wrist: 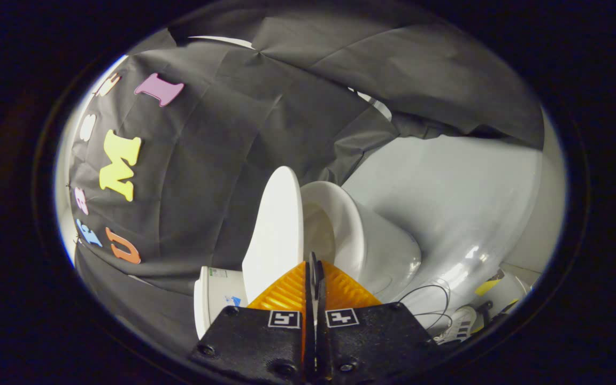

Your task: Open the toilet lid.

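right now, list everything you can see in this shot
toilet lid: one, white, raised clear of the bowl, just ahead of the fingers
toilet bowl: one, white, open, beside the lid
toilet tank: one, white, behind the lid's base
booth wall: black cloth, beyond the toilet
floor: pale grey, past the bowl
cables: thin, dark, on the floor by the bowl
gripper: one, fingers closed together, holding nothing

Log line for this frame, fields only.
gripper: shut, holding nothing | toilet lid: raised off seat, just ahead of fingertips | toilet seat: down on bowl | task: lid looks open
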### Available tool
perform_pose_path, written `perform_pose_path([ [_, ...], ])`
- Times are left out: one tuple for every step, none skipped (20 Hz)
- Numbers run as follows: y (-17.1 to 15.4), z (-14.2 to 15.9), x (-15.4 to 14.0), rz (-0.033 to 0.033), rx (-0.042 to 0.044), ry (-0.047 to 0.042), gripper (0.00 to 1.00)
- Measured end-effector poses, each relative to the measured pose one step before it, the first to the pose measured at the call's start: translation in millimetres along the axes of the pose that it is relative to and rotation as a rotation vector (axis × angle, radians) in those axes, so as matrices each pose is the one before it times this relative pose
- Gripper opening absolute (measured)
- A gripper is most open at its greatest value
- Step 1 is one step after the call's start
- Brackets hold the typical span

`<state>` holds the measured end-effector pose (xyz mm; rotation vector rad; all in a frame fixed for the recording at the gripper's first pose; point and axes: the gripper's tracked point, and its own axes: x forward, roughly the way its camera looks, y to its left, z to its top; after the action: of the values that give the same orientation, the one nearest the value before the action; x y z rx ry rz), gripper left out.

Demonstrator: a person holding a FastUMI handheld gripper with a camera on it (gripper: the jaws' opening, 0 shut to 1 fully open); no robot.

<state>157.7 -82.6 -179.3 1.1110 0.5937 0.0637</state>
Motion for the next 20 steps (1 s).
perform_pose_path([
  [1.73,1.17,-1.03,-0.00596,0.00029,-0.00454,0.05],
  [2.09,-0.39,-1.58,-0.00253,0.00027,-0.00439,0.05],
  [2.22,0.2,-0.42,0.00253,0.00033,-0.00289,0.05],
  [2.72,-0.8,-2.92,0.00538,0.00184,-0.00156,0.05],
  [4.75,-0.12,-1.92,0.00689,0.00093,-0.00228,0.05],
  [4.84,-0.1,-2.42,0.00662,-0.0025,-0.00288,0.05],
  [5.65,1.0,-1.8,0.00303,-0.00958,-0.00481,0.05],
  [5.8,-0.61,-1.86,0.00261,-0.01095,-0.00619,0.05],
  [6.18,0.54,-2.41,0.0009,-0.01843,-0.00537,0.05],
  [5.07,0.41,-2.49,0.00019,-0.01041,-0.00901,0.05],
  [7.43,0.49,-2.25,0.0028,-0.01156,-0.00715,0.05],
  [6.94,0.13,-3.11,0.00558,-0.00931,-0.00684,0.05],
  [8.54,0.53,-1.56,0.00939,-0.01025,-0.0089,0.05],
  [7.65,-2.22,-0.39,0.00274,-0.016,-0.00462,0.05],
  [7.14,-0.3,0.2,0.00256,-0.01157,-0.00288,0.05],
  [6.28,0.31,-1.77,0.00269,-0.01108,-0.00575,0.05],
  [7.58,-0.84,-0.77,0.00611,-0.01024,-0.00222,0.05],
  [9.55,-2.01,-0.67,0.01103,-0.00615,-0.00113,0.05],
  [8.16,-1.71,-0.96,0.0106,-0.00441,-0.0017,0.05],
  [8.08,-0.68,0.67,0.0081,-0.00651,-0.00249,0.05],
])
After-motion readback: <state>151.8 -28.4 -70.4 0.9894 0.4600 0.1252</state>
